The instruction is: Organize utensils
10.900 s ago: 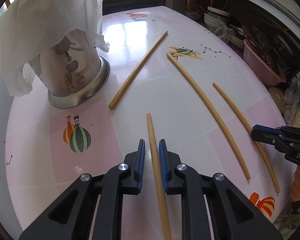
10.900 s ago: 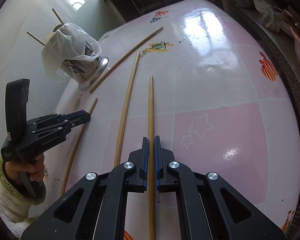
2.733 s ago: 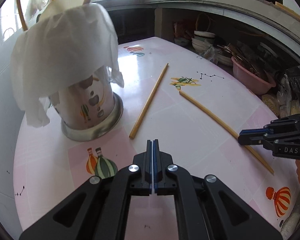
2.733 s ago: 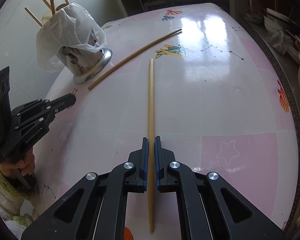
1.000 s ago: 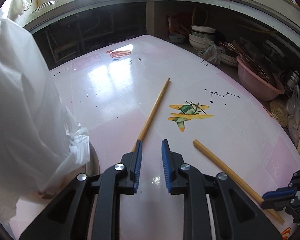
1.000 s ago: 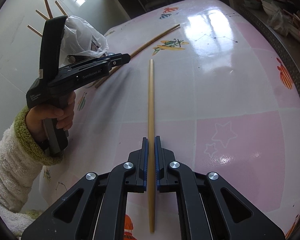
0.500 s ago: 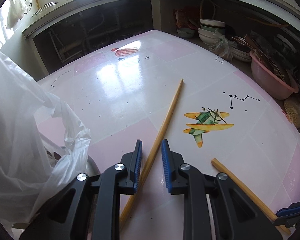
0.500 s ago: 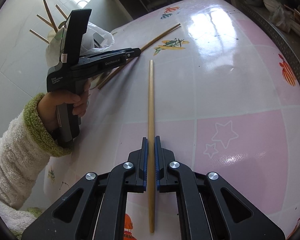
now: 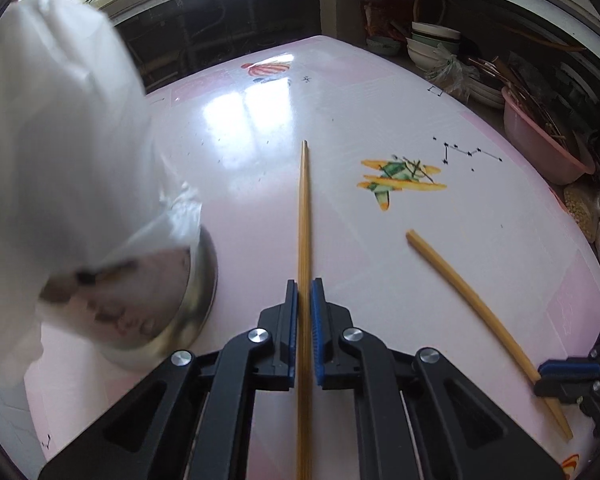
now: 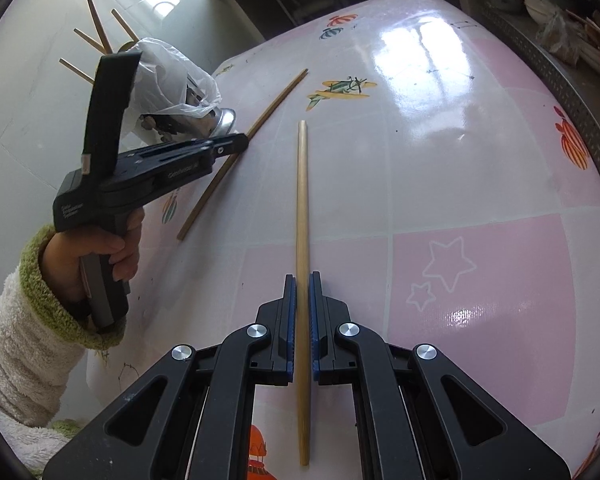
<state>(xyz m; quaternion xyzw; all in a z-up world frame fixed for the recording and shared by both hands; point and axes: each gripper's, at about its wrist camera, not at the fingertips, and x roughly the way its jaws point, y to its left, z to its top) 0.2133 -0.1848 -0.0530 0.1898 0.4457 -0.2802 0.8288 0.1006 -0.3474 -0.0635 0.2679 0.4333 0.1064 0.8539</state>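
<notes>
The pink bench (image 10: 480, 184) carries a bag-covered metal holder (image 9: 172, 312) near its left edge. The left gripper (image 9: 305, 292) has just closed its jaws onto a chopstick (image 9: 303, 208) beside that holder. The right gripper (image 10: 303, 284) clamps a second chopstick (image 10: 302, 184) at mid-bench

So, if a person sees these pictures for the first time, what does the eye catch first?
Probably the two black grippers, each shut on a long wooden chopstick: the left gripper has just closed on one chopstick beside the holder, and the right gripper pinches another chopstick lying along the pink table. Next, at the left, the steel utensil holder draped in a white plastic bag, with chopsticks already sticking out.
</notes>
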